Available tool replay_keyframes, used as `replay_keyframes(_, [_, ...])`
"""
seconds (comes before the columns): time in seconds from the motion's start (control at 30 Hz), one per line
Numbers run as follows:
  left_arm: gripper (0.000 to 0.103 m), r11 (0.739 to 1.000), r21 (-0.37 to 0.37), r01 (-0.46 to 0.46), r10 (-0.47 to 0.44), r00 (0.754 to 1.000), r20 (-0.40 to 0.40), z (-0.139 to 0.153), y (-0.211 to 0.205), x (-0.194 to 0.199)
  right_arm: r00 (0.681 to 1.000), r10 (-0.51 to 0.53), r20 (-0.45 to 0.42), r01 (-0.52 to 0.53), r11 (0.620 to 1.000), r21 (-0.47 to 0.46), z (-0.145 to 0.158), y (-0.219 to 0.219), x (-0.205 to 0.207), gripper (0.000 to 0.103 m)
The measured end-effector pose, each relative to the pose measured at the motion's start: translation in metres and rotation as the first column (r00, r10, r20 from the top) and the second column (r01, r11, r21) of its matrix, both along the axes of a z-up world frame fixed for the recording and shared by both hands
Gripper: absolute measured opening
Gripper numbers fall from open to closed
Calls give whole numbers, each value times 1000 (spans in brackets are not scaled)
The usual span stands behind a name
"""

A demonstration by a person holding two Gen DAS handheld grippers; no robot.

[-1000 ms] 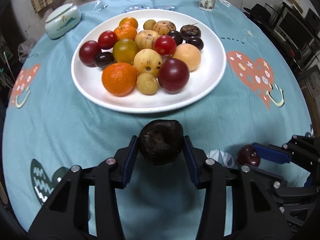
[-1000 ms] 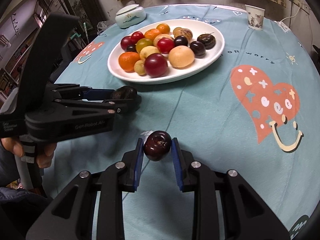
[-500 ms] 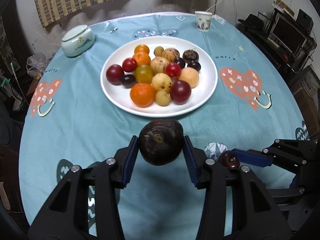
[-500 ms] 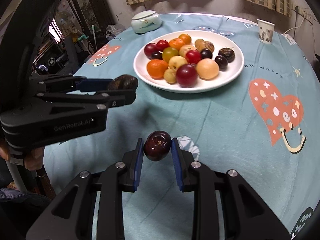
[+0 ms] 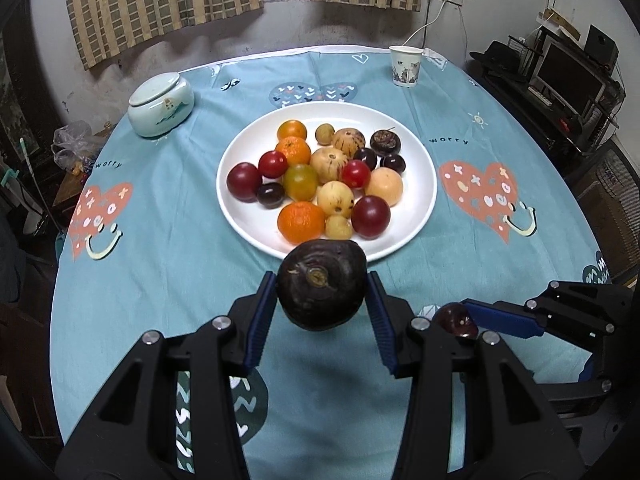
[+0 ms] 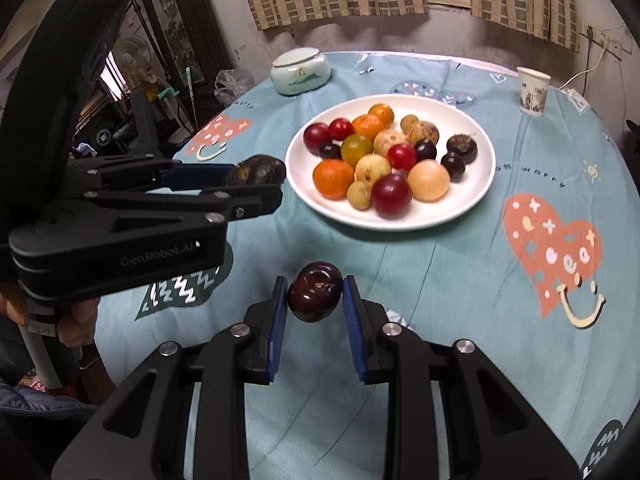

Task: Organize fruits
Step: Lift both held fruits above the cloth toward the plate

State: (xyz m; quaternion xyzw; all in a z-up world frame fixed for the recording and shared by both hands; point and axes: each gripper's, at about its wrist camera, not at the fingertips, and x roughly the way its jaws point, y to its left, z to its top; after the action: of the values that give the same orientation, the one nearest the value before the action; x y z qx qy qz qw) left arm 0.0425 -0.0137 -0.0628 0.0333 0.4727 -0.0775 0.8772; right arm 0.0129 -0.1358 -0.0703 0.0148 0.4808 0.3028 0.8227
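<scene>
A white plate (image 5: 420, 184) (image 6: 476, 200) holds several fruits: oranges, red plums, yellow and dark ones. My left gripper (image 5: 322, 286) is shut on a dark brown round fruit (image 5: 322, 284), held above the cloth just before the plate's near rim; it also shows in the right wrist view (image 6: 256, 172). My right gripper (image 6: 315, 298) is shut on a small dark red plum (image 6: 315, 296), held above the cloth nearer than the plate; the plum also shows in the left wrist view (image 5: 456, 320), lower right.
A round table carries a teal cloth (image 5: 168, 248) with heart prints. A pale lidded ceramic jar (image 5: 160, 104) stands at the back left, a paper cup (image 5: 405, 66) at the back right. Curtains, wall and shelves with electronics lie beyond the table.
Both grippers have risen and pulled back from the plate, each still holding its fruit. The plate now looks smaller and farther, and more of the room shows.
</scene>
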Motion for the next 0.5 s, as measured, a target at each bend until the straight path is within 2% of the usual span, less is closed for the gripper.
replay_keyframes(0.5, [46,1000,-23,2,-3,1000,-31,-10,3,19,999,-24,-31,23,1000,-16,-10,1,14,28])
